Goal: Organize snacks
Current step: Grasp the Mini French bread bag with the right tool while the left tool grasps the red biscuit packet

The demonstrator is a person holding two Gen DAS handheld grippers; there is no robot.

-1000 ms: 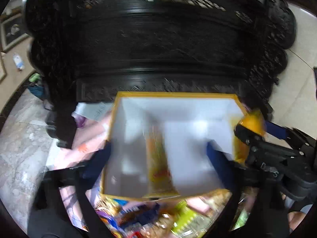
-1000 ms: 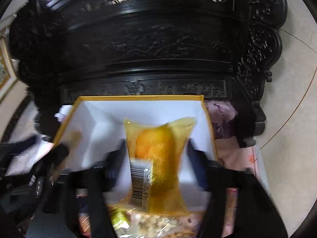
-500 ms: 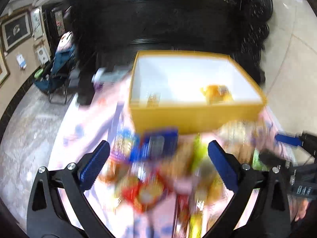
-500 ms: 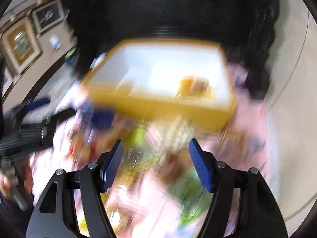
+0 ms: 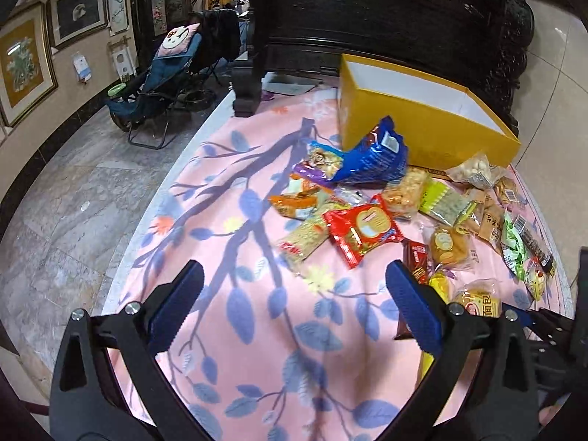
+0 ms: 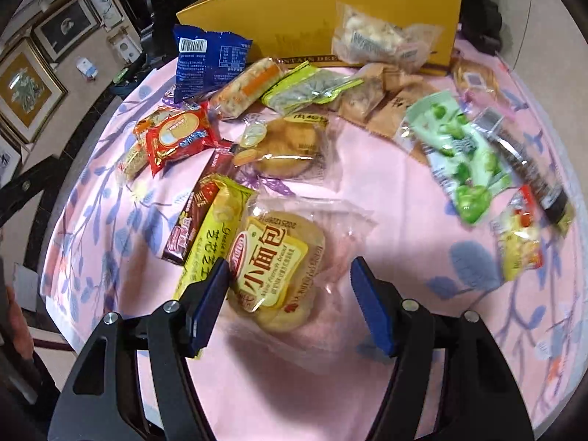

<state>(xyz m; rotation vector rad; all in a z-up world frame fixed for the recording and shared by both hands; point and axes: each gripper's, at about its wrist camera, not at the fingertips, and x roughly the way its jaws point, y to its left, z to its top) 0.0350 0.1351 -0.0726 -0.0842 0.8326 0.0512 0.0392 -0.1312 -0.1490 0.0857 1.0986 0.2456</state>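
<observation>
A yellow box with a white inside stands at the far side of the pink floral tablecloth; it also shows in the right wrist view. Several wrapped snacks lie in front of it, among them a blue bag and a red pack. My left gripper is open and empty over bare cloth, left of the snacks. My right gripper is open, its fingers on either side of a clear bread pack with a yellow label, a little short of it.
A carved black wooden piece of furniture rises behind the box. The table's left edge drops to a marble floor, where a folding chair stands. Green pea packs and other snacks lie at the right.
Both grippers have pulled back from over the box to the near side of the table. The right gripper let go of the orange snack pack into the box and is now open.
</observation>
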